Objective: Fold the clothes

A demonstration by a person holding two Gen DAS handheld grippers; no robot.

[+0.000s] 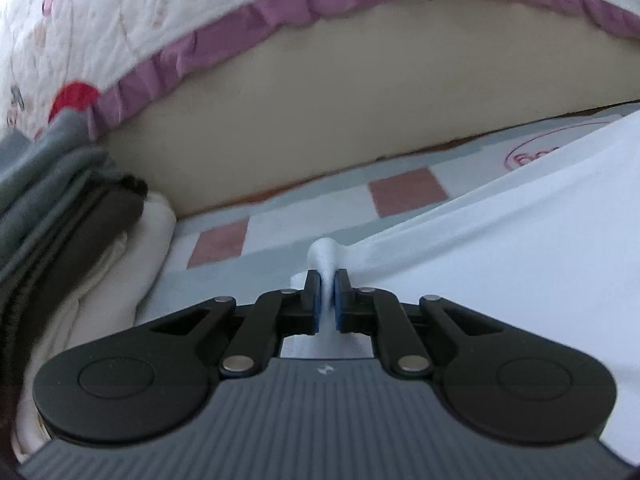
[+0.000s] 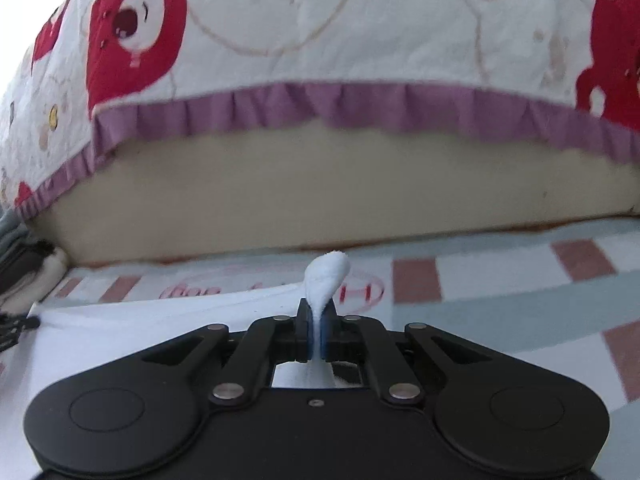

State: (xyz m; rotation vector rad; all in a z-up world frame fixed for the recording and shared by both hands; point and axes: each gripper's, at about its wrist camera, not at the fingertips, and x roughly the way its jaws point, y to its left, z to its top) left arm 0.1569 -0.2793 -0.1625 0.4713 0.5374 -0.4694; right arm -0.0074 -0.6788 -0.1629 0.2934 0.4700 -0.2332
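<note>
Checked mat (image 1: 280, 216) | white garment (image 1: 500, 248) – long axis left-right | both grippers' fingers (image 1: 311, 288) (image 2: 303, 320) pinch it

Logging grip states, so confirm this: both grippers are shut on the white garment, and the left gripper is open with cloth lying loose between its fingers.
Wrong on the left gripper: the left wrist view shows its jaws shut, pinching a fold of the white garment. The right gripper is likewise shut on it.

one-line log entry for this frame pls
left gripper: shut on white garment | right gripper: shut on white garment | garment spread on checked sheet
</note>
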